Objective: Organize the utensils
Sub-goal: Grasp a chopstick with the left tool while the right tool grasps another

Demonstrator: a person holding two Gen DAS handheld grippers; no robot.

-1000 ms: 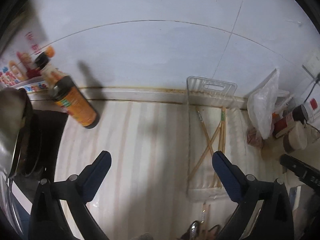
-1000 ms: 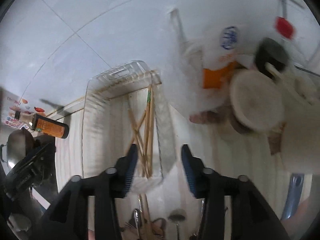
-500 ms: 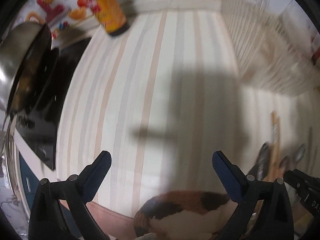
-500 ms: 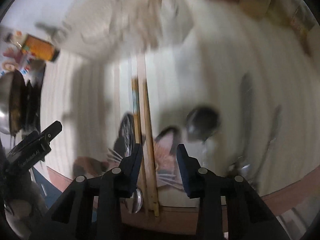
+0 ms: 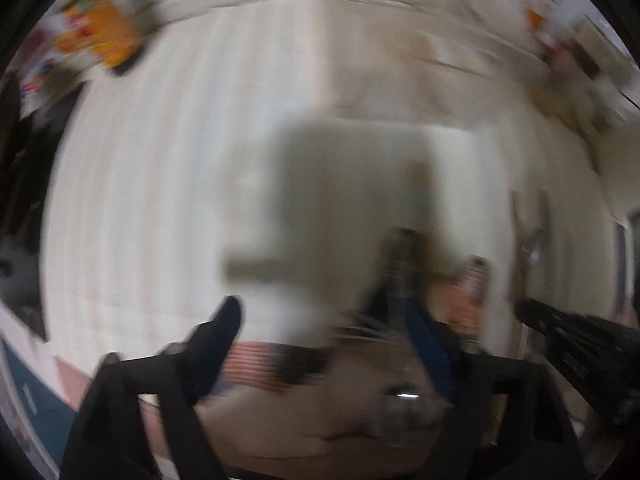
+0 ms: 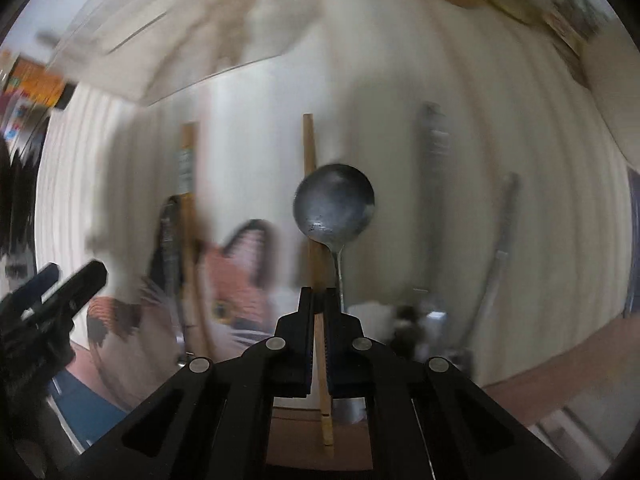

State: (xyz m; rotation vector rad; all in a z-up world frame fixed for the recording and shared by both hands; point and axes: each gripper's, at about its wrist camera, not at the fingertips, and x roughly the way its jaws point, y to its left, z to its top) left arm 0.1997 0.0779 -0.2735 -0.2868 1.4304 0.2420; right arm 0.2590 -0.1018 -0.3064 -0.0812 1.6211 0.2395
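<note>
Right wrist view: right gripper (image 6: pixel 319 312) pinches one chopstick (image 6: pixel 309 184) beside the spoon (image 6: pixel 334 204); left gripper (image 5: pixel 320 320) spread, empty; several utensils remain outside the tray (image 6: pixel 132 52), task judged partway.

A spoon (image 6: pixel 334 204) lies right of a chopstick (image 6: pixel 309 152).
</note>
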